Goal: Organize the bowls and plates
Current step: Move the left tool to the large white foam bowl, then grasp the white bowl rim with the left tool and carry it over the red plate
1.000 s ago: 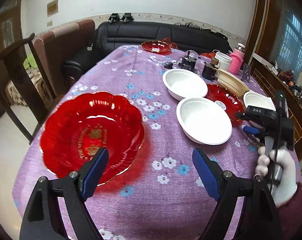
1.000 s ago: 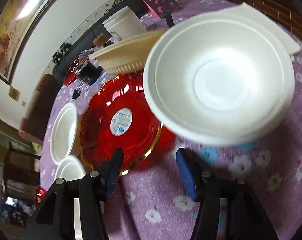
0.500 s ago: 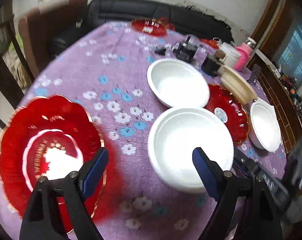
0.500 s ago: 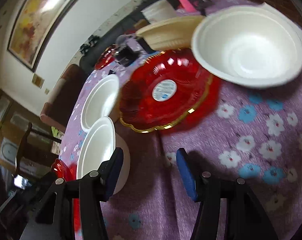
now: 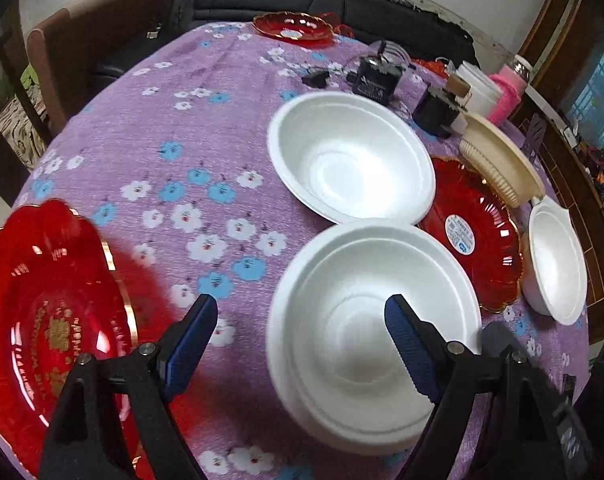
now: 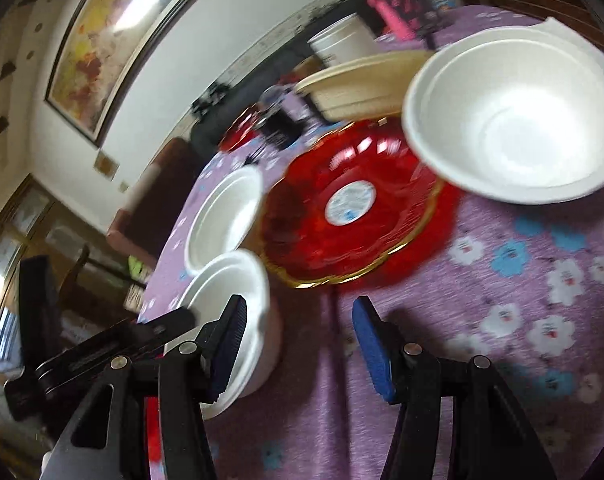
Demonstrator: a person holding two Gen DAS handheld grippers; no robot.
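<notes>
On the purple flowered tablecloth, the nearest white foam bowl (image 5: 366, 332) sits just under my left gripper (image 5: 302, 320). That gripper is open: one finger hangs over the bowl's inside and the other outside its left rim, and neither touches it. A second white bowl (image 5: 350, 164) stands behind it. A red plate with a sticker (image 5: 478, 240) and a third white bowl (image 5: 558, 264) lie to the right, and a big red plate (image 5: 50, 328) lies at the left. My right gripper (image 6: 300, 320) is open over bare cloth, in front of the stickered red plate (image 6: 354, 208), beside the near bowl (image 6: 230, 300).
A cream ribbed bowl (image 5: 502, 164), black gadgets (image 5: 376, 78), a white cup (image 5: 478, 88) and a pink bottle (image 5: 506, 88) crowd the far right. Another red plate (image 5: 292, 28) sits at the far edge by the black sofa. A wooden chair (image 5: 6, 92) stands left of the table.
My left gripper has moved right and down, from the big red plate to the near white bowl. My right gripper's view has swung left, from the right-hand white bowl to the stickered red plate.
</notes>
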